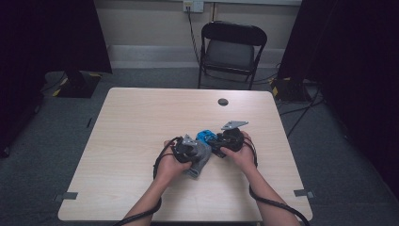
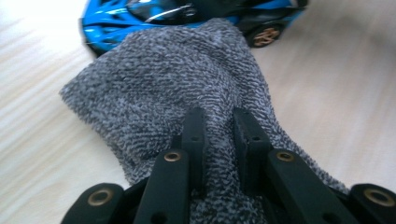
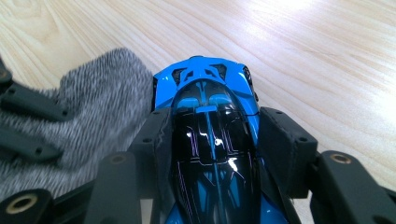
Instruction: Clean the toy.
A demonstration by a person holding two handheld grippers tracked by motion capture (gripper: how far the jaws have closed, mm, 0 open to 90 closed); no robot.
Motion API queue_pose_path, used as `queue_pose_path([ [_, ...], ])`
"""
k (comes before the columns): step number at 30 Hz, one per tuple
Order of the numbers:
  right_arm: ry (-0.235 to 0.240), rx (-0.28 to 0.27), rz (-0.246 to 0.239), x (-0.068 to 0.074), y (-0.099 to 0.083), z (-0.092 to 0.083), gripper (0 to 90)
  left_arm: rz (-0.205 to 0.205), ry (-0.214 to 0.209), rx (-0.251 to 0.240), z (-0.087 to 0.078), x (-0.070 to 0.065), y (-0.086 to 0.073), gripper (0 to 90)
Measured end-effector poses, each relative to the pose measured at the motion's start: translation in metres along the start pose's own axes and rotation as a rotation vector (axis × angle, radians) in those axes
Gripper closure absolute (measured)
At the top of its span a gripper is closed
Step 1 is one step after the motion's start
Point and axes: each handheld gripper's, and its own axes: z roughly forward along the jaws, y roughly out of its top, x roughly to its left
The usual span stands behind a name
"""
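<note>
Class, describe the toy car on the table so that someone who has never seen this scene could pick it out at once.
Start at the pale wooden table and look between the person's two hands near its middle. There the right gripper clamps a small toy car by its sides. Its glossy blue and black body sets it apart from the fuzzy grey cloth beside it.

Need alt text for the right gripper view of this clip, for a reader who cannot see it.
The right gripper has its two black jaws closed on the sides of a glossy blue and black toy car, seen from above over a pale wooden table. A grey speckled knitted cloth lies against the car's left side.
</note>
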Motion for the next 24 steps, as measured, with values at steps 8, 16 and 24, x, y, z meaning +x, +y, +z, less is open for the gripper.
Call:
queue_pose_path([
  [8, -0.002, 0.005, -0.002, 0.000, 0.001, 0.000, 45.7, 0.037, -0.042, 0.010, 0.006, -0.017, 0.006, 76.8],
  [16, -0.002, 0.007, -0.004, 0.001, 0.001, 0.000, 45.7, 0.049, -0.068, 0.013, 0.009, -0.026, 0.009, 76.8],
  [24, -0.003, 0.011, -0.001, 0.001, 0.002, 0.000, 45.7, 0.061, -0.100, 0.011, 0.014, -0.039, 0.011, 77.0],
])
